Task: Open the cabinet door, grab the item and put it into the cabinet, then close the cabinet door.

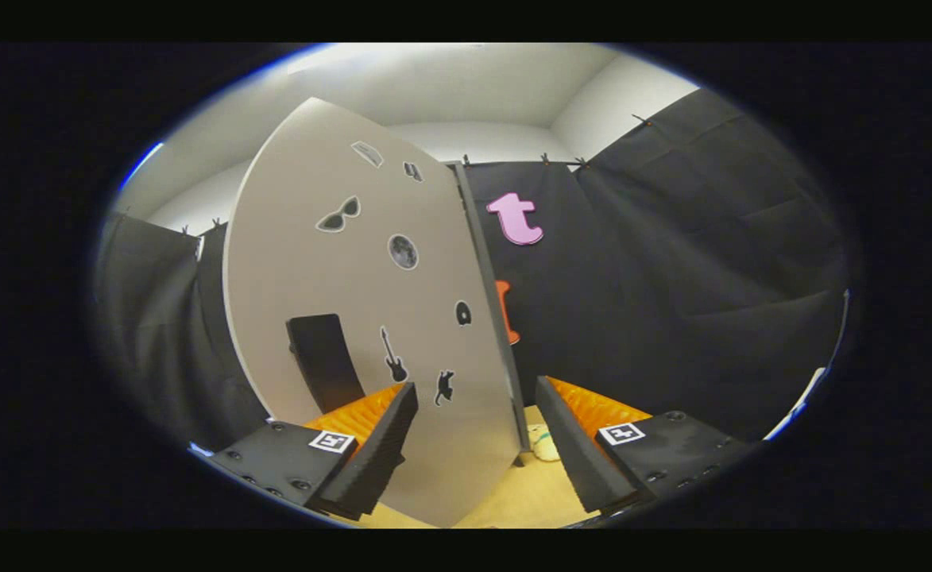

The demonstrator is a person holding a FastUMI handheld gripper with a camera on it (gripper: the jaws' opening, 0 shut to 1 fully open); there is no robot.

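The cabinet door (pixel 370 318), a pale panel dotted with stickers and fitted with a dark handle (pixel 324 359), is seen swung open just ahead of the gripper (pixel 473 429). The 2 fingers are spread wide, nothing held. A small pale item (pixel 543 443), possibly the object to be stowed, lies low between them on the wooden surface (pixel 513 496). Grabbing, placing and closing remain.
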